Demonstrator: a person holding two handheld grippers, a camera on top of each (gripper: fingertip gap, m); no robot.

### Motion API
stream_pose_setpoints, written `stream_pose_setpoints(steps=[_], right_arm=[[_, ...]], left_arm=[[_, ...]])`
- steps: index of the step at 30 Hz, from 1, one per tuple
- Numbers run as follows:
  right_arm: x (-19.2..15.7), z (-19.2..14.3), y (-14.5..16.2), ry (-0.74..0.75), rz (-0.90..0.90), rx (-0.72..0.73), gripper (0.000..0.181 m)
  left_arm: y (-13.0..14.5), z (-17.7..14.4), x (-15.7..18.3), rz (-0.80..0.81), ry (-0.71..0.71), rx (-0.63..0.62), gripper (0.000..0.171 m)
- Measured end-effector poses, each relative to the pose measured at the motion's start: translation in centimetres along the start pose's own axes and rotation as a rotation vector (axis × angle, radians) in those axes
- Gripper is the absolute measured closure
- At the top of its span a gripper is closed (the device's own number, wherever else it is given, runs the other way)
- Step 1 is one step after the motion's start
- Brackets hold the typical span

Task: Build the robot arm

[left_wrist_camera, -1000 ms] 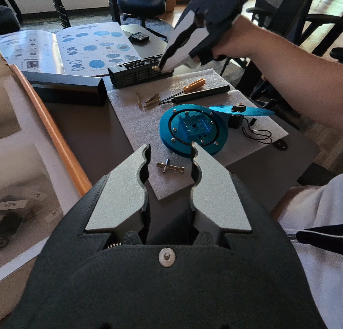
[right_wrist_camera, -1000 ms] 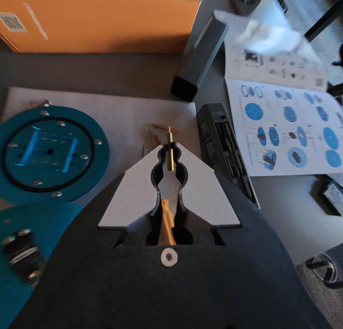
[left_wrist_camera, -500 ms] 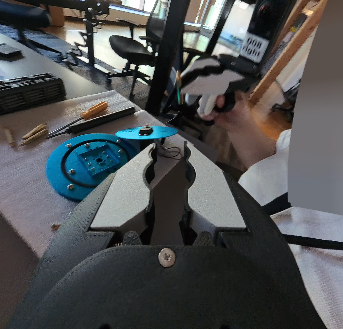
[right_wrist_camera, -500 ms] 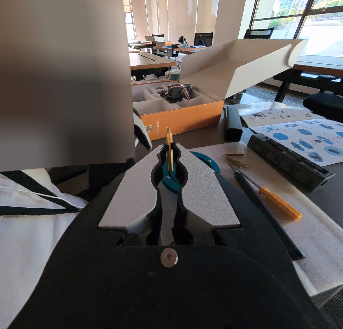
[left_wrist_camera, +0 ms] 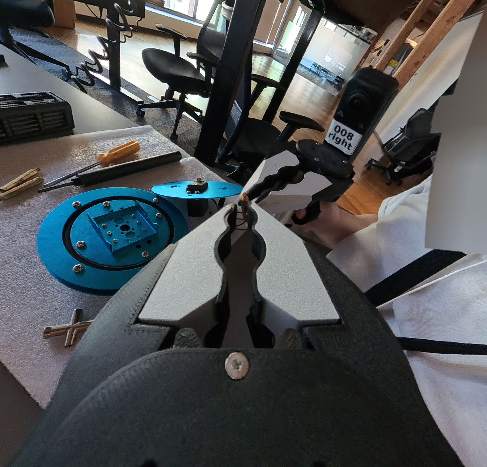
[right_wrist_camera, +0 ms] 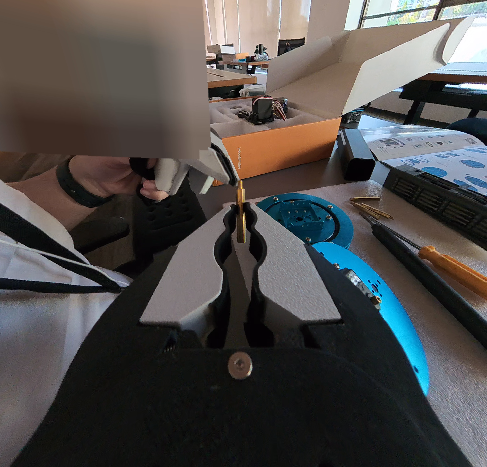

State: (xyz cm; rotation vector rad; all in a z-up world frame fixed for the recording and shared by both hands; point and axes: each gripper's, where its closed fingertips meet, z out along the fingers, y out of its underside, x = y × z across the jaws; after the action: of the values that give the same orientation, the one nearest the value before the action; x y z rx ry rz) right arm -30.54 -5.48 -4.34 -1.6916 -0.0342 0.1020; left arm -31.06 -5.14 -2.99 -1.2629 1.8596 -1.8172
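The right claw pinches a brass standoff upright at its very tips, threaded end outward. The left claw, fingers slightly parted and gripping nothing, sits with its tips just at that standoff. Beyond and left of the left claw lies the blue disc on the table. A handover would want the left claw squared to the shaft and gripping firmly before the right one lets go.
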Motion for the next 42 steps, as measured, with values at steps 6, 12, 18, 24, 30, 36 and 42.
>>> stream_pose_setpoints(steps=[6,12,18,24,30,36,42], right_arm=[[1.6,-2.6,-1.1,0.075,-0.006,0.056,0.176],[7.5,-6.5,-1.2,0.294,0.008,0.034,0.176],[13.2,-8.4,3.9,0.441,0.078,-0.199,0.176],[14.6,-8.8,7.7,0.444,0.189,-0.310,0.176],[14.8,-9.0,9.2,0.447,0.223,-0.355,0.176],[14.5,-8.9,8.9,0.412,0.229,-0.347,0.176],[14.2,-9.2,9.1,0.393,0.237,-0.354,0.176]], left_arm=[[-0.2,0.1,-1.5,0.039,-0.035,0.002,0.171],[0.7,1.2,-3.1,0.285,-0.174,-0.123,0.156],[1.6,3.3,-3.2,0.674,-0.302,-0.264,0.136],[2.3,6.1,-2.4,1.031,-0.283,-0.389,0.140],[3.7,9.1,-2.8,1.358,-0.268,-0.535,0.146],[4.0,10.4,-3.7,1.619,-0.272,-0.648,0.169],[3.0,10.8,-3.4,1.617,-0.310,-0.605,0.171]])
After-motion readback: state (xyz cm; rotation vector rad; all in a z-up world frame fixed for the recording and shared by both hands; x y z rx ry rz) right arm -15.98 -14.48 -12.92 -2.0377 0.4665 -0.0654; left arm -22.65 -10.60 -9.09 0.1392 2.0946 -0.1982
